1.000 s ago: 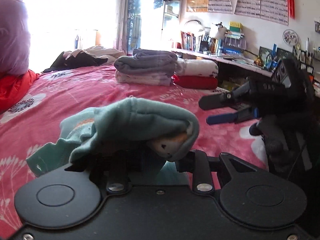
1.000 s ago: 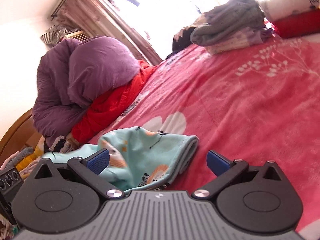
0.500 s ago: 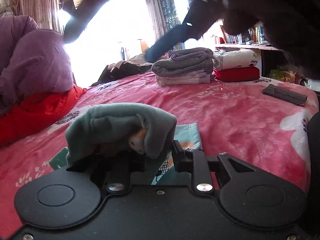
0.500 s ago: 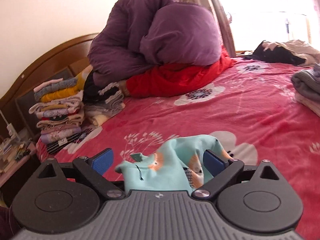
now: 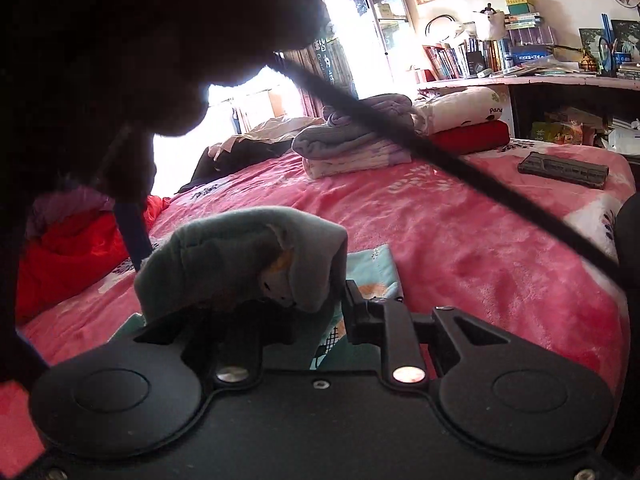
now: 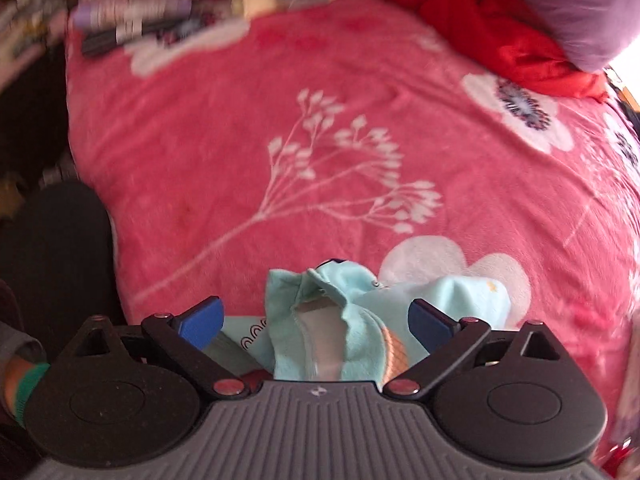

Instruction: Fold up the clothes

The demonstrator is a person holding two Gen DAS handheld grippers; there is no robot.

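The left claw (image 5: pixel 276 300) is closed on a bunched fold of the mint garment (image 5: pixel 244 256), lifting it clear of the pink bed (image 5: pixel 460 248) for folding, while the right claw (image 6: pixel 316 320) hangs open, its blue fingers (image 6: pixel 200 318) straddling the same cloth ungripped.

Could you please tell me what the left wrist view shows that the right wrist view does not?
Only the left wrist view: a desk of books, a grey folded pile and a dark flat case. Only the right wrist view: blue pads, wide apart, and a white branch print. Both show the mint garment on the pink blanket.
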